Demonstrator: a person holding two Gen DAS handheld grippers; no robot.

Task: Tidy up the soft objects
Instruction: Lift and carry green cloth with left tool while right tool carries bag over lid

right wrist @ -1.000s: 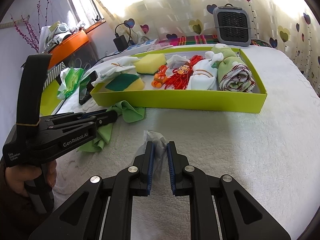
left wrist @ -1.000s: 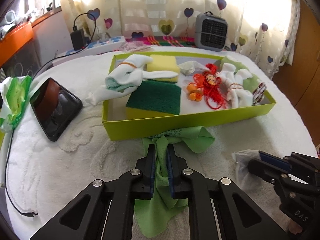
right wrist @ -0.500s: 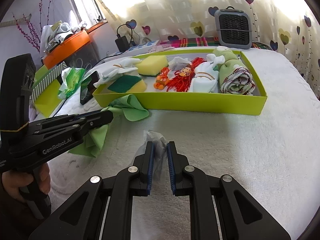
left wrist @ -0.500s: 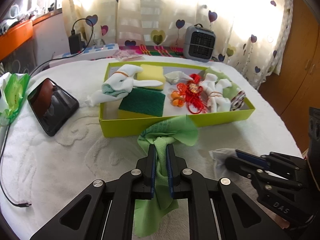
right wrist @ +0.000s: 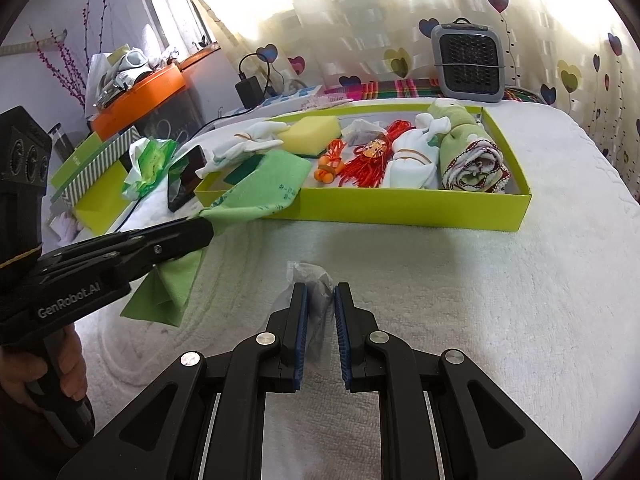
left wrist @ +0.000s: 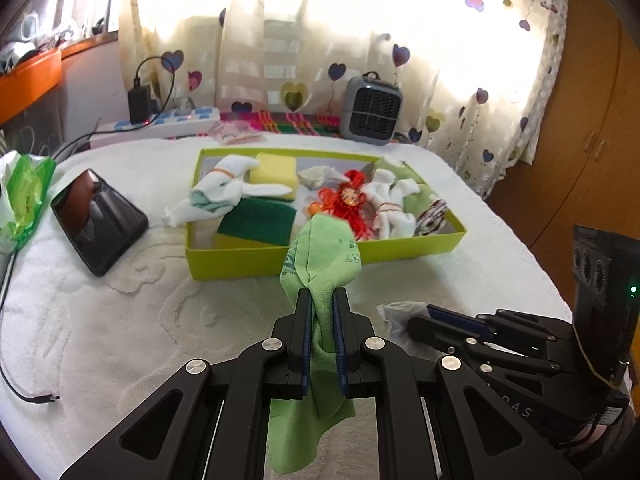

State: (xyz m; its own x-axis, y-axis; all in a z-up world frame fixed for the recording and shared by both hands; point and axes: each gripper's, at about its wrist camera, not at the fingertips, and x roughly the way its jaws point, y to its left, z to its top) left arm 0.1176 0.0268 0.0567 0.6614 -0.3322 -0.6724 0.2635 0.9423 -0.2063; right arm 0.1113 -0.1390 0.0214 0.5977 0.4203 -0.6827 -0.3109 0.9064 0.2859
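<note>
My left gripper (left wrist: 322, 300) is shut on a light green cloth (left wrist: 324, 256) and holds it in the air in front of the lime-green box (left wrist: 400, 250). The cloth also shows in the right wrist view (right wrist: 268, 184), its top end over the box's near left corner. My right gripper (right wrist: 321, 294) is shut on a clear plastic bag (right wrist: 310, 276) low over the white towel, right of the left gripper. The box (right wrist: 400, 210) holds sponges, white socks, a red tassel and a rolled green towel (right wrist: 472, 160).
A black phone (left wrist: 98, 220) lies left of the box. A green packet (left wrist: 24, 196) and a cable sit at the far left. A grey heater (left wrist: 372, 110) and a power strip (left wrist: 160, 126) stand behind the box. The table edge drops off at right.
My left gripper has lifted the green cloth off the towel and toward the box's front wall. My right gripper has stayed in place with the bag.
</note>
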